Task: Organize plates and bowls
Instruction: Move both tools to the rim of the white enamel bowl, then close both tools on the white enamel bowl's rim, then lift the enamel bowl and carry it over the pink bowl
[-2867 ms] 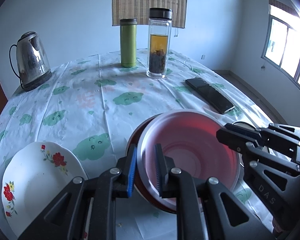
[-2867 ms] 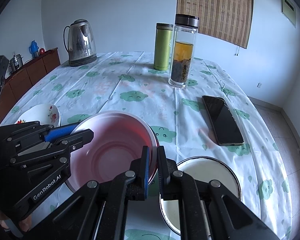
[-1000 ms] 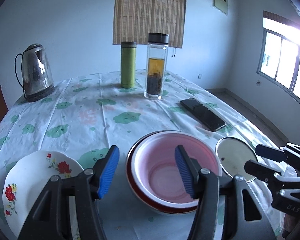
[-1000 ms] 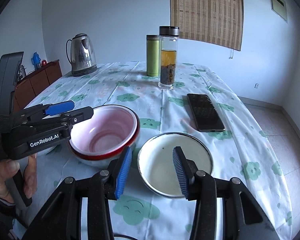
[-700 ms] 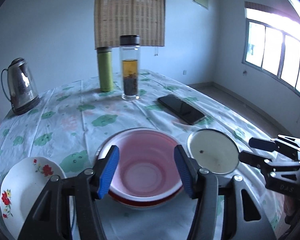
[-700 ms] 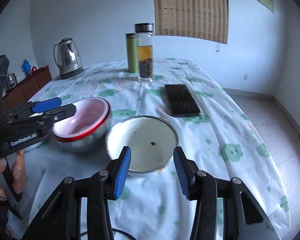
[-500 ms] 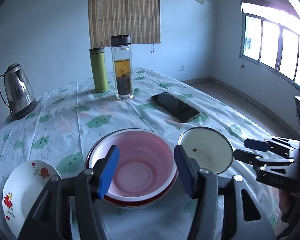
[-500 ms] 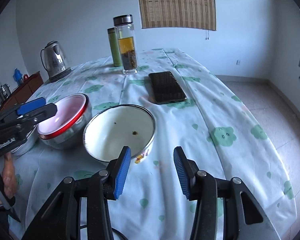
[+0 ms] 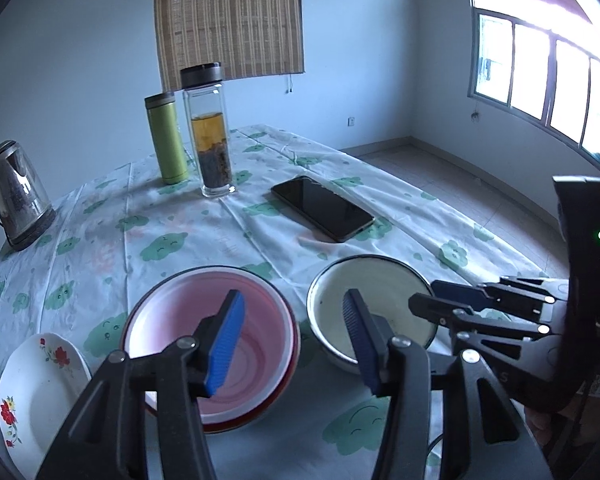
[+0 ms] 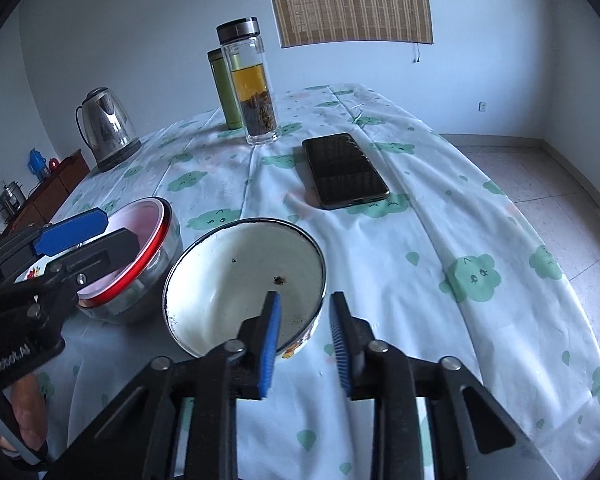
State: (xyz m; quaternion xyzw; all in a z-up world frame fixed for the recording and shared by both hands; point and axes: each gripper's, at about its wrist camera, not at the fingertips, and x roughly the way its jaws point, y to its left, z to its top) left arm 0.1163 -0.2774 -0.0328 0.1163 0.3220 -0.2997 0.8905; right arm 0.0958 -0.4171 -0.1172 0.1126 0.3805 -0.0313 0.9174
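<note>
Desk (image 10: 440,216) w/ cloud-print cloth carries everything. Pink bowl (image 9: 188,308) sits nested in a red-rimmed steel bowl (image 10: 148,288), desk centre-left; white enamel bowl (image 10: 236,280) just beside it on the right; floral plate (image 9: 32,392) at near-left edge. My left gripper (image 9: 290,340) hovers over the gap btwn the two bowls, jaws released, nothing in them. Right gripper (image 10: 304,344): jaws just been closing, now straddling the enamel bowl's near rim, pads not on it yet.
</note>
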